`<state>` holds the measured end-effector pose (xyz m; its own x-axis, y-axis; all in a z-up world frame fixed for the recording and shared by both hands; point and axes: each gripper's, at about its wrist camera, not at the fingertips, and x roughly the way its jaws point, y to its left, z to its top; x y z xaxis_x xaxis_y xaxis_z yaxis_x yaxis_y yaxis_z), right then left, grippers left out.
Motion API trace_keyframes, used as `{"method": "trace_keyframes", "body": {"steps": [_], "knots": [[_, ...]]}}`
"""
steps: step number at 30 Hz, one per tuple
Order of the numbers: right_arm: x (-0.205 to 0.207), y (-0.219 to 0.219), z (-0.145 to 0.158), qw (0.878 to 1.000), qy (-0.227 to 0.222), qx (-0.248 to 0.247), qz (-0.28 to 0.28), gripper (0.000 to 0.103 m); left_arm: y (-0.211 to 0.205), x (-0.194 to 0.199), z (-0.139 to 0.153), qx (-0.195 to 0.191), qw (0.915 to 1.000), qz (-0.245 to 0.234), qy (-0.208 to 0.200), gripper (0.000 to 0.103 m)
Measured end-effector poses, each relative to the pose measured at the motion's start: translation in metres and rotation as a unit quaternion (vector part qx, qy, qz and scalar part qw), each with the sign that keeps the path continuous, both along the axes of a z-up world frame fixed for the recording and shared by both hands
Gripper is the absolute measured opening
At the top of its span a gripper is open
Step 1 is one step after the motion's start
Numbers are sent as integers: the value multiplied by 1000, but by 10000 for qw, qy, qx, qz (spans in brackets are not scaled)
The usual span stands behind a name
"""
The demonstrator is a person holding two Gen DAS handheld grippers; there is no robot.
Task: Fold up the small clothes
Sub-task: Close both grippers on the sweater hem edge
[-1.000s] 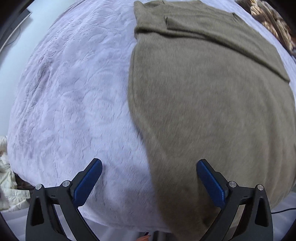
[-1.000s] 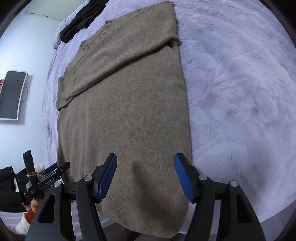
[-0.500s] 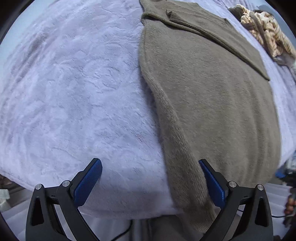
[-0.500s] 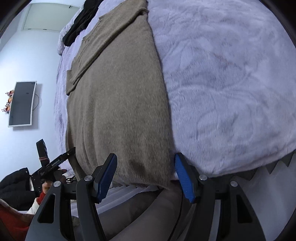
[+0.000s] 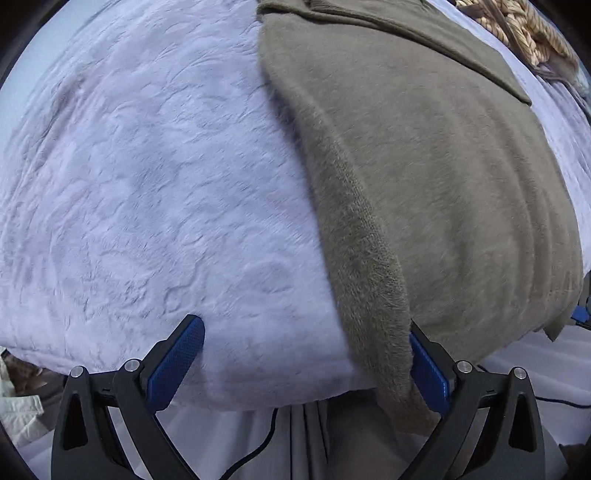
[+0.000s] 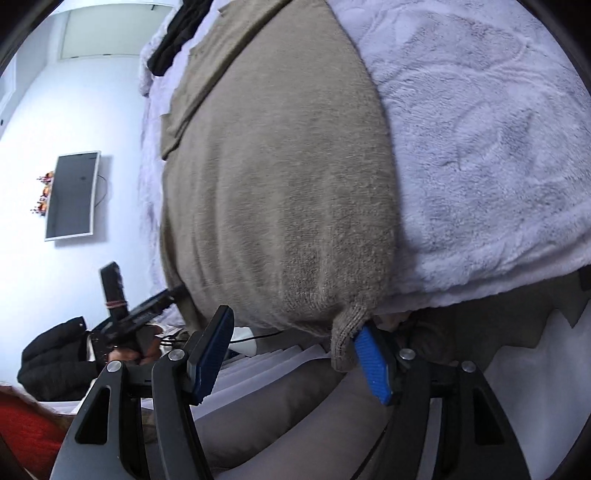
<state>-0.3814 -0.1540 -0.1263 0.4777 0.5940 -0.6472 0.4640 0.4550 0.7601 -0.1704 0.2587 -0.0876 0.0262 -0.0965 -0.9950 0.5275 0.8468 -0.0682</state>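
- The olive-brown sweater (image 5: 436,177) lay flat on the bed, its hem hanging over the near edge of the lavender blanket (image 5: 147,192); a sleeve lay folded across its upper part.
- The left tool (image 5: 303,365) was spread wide at the sweater's left hem corner, its right blue pad touching the hanging edge and its left pad over bare blanket.
- The right tool (image 6: 295,354) was likewise spread at the sweater (image 6: 280,177) right hem corner; the dangling corner rested against its right pad, the left pad stood apart below the hem.
- Neither tool pinched the fabric.
- A tan cable-knit garment (image 5: 517,33) lay beyond the sweater in the left view; a black garment (image 6: 173,40) lay at the far end in the right view.
- A monitor (image 6: 72,195) hung on the pale wall.
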Motion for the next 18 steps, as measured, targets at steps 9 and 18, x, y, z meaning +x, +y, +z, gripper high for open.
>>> {"method": "trace_keyframes", "body": {"steps": [9, 18], "knots": [[-8, -8, -28, 9982, 120, 395, -428, 69, 14, -1, 4, -991, 9910, 384, 817, 103], [-2, -8, -43, 9962, 273, 602, -563, 57, -18, -2, 12, -789, 9912, 286, 1023, 88]]}}
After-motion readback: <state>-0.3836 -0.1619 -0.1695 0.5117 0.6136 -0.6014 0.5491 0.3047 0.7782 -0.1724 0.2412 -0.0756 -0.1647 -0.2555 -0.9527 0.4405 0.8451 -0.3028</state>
